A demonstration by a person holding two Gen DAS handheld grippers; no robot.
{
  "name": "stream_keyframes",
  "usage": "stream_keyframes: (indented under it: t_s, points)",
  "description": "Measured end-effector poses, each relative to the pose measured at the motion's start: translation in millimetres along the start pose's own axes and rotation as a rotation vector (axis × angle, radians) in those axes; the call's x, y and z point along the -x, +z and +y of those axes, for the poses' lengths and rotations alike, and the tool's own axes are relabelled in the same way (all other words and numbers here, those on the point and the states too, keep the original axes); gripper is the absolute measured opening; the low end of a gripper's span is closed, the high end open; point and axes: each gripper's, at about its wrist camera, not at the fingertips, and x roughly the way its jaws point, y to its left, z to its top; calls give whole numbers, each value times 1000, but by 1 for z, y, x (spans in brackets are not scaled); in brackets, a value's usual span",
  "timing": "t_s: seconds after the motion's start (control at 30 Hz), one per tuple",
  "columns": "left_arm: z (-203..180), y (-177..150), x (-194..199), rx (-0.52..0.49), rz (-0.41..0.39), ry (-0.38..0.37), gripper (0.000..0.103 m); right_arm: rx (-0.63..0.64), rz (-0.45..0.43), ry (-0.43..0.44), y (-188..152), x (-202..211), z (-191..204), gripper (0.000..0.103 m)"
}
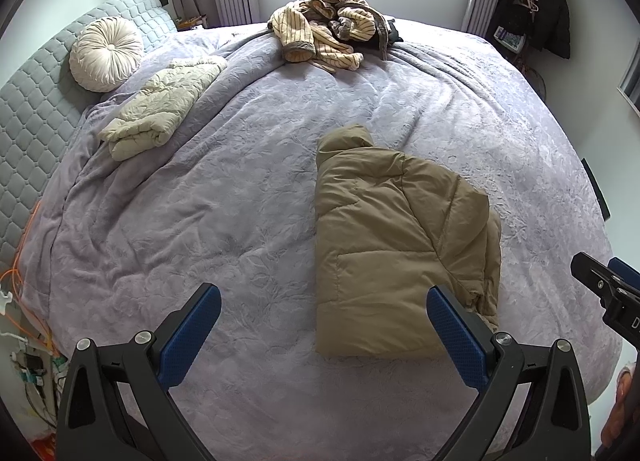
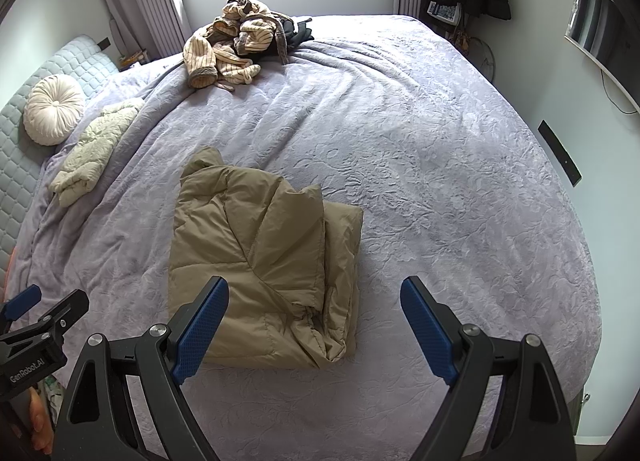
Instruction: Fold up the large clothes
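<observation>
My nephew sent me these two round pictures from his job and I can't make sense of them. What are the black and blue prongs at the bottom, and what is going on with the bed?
The prongs are two hand-held claws, one in each of a person's hands. Each carries a wide-angle camera looking along its fingers, hence the rounded pictures. One picture is from the left claw, the other from the right claw. Both are open and hold nothing. On the lavender quilted bedspread lies a tan padded jacket, partly folded. Farther off are a cream quilted garment, folded, a heap of striped beige clothing and a round pleated cream cushion.
</observation>
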Motion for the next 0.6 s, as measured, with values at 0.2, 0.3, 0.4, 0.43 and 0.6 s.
stream_keyframes:
  t_s: [0.2, 0.3, 0.4, 0.43, 0.6]
  points:
    - [2, 1, -2, -2, 4, 3, 103, 0, 3, 3, 0, 0, 2, 90]
    - [3, 2, -4, 2, 12, 4, 103, 1, 3, 3, 0, 0, 2, 90]
    - [5, 3, -4, 7, 11, -4, 103, -1, 3, 3, 0, 0, 2, 90]
    - [4, 2, -4, 4, 9, -3, 103, 0, 4, 3, 0, 0, 2, 90]
    - [2, 3, -3, 0, 13, -18, 103, -1, 3, 3, 0, 0, 2, 90]
